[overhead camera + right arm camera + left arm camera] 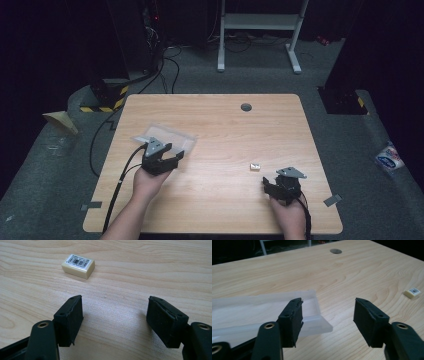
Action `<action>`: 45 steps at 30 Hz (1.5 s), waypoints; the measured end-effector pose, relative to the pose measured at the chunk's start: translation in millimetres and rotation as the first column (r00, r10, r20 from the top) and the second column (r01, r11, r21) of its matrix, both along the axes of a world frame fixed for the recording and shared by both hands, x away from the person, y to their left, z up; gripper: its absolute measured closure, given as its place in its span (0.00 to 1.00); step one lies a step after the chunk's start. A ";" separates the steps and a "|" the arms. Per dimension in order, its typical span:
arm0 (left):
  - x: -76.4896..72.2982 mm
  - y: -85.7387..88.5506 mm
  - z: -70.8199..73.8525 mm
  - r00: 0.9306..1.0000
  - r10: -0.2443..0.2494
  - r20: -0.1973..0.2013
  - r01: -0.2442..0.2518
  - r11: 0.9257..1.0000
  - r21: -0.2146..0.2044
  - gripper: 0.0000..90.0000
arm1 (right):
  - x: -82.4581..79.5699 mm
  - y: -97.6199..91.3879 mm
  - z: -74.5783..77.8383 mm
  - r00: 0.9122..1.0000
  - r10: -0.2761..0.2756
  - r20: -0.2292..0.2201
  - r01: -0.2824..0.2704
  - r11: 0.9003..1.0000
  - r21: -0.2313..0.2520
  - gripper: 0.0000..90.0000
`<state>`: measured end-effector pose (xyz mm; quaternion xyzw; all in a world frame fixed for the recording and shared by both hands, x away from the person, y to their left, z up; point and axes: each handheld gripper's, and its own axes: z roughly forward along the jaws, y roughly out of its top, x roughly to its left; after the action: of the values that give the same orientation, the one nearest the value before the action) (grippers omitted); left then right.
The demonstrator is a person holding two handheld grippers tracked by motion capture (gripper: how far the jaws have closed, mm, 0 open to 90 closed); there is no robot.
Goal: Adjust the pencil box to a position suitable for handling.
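Approach step: eraser [78, 266] and clear tray [262, 312] untouched.
Your right gripper [115, 315] and left gripper [327, 317] gape empty; next, close in.

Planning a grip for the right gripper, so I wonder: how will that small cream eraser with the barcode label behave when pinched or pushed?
The eraser is a flat-sided block lying on its broad face, so it should slide, not roll. It looks small and probably light. Its glossy label may be a bit slippery.

Cream eraser [78, 265] with black barcode label; frosted translucent tray [262, 312]; pale woodgrain table [225, 125]; black claws.
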<state>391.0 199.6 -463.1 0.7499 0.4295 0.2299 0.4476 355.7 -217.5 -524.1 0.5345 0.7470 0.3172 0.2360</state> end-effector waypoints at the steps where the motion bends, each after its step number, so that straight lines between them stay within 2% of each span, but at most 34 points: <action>1: 0.0 0.0 0.0 1.000 0.000 0.000 0.000 1.000 0.000 0.46 | 0.0 0.0 0.0 1.000 0.000 0.000 0.000 1.000 0.000 0.32; 6: 1.7 -18.7 -7.2 1.000 -0.023 -0.015 0.023 0.999 0.026 0.47 | -0.2 -0.6 0.1 1.000 -0.008 0.004 0.008 1.000 0.001 0.35; 9: -0.3 -25.4 -10.0 0.999 -0.044 -0.024 0.045 0.999 0.016 0.47 | -0.2 -0.6 0.1 1.000 -0.008 0.005 0.008 1.000 0.002 0.36; 14: 0.0 -28.4 -14.3 0.998 -0.047 -0.033 0.049 0.998 0.049 0.47 | -0.2 -0.6 0.1 1.000 -0.006 0.005 0.006 1.000 0.002 0.36; 23: -5.8 -14.4 -20.2 0.998 -0.037 -0.048 0.040 0.997 0.068 0.48 | -0.3 -0.6 0.2 1.000 -0.004 0.005 0.004 1.000 0.001 0.37; 30: -12.0 7.1 -20.3 0.999 -0.002 -0.041 0.005 0.996 0.092 0.48 | -0.5 -0.3 0.3 1.000 -0.005 0.004 0.005 1.000 0.002 0.37; 32: -13.7 15.6 -21.2 0.999 0.021 -0.043 -0.017 0.996 0.093 0.48 | -0.5 -0.3 0.3 1.000 -0.005 0.005 0.005 1.000 0.001 0.37; 35: -16.6 26.3 -23.4 0.998 0.032 -0.050 -0.026 0.993 0.111 0.50 | -0.4 -0.4 0.3 1.000 -0.004 0.006 0.004 1.000 -0.001 0.37; 37: -19.2 31.0 -24.5 0.998 0.039 -0.059 -0.032 0.994 0.106 0.51 | -0.4 -0.4 0.3 1.000 -0.004 0.006 0.004 1.000 0.000 0.37; 40: -21.1 32.5 -25.5 0.997 0.040 -0.062 -0.034 0.995 0.095 0.54 | -0.5 -0.3 0.4 1.000 -0.003 0.005 0.003 1.000 0.001 0.37; 45: -17.2 22.5 -30.9 0.997 0.029 -0.074 -0.023 0.996 0.087 0.55 | -0.5 -0.3 0.4 1.000 -0.002 0.005 0.002 1.000 0.000 0.37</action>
<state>373.8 222.2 -493.9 0.7710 0.4453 0.2257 0.3953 355.1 -217.8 -523.7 0.5345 0.7457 0.3186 0.2383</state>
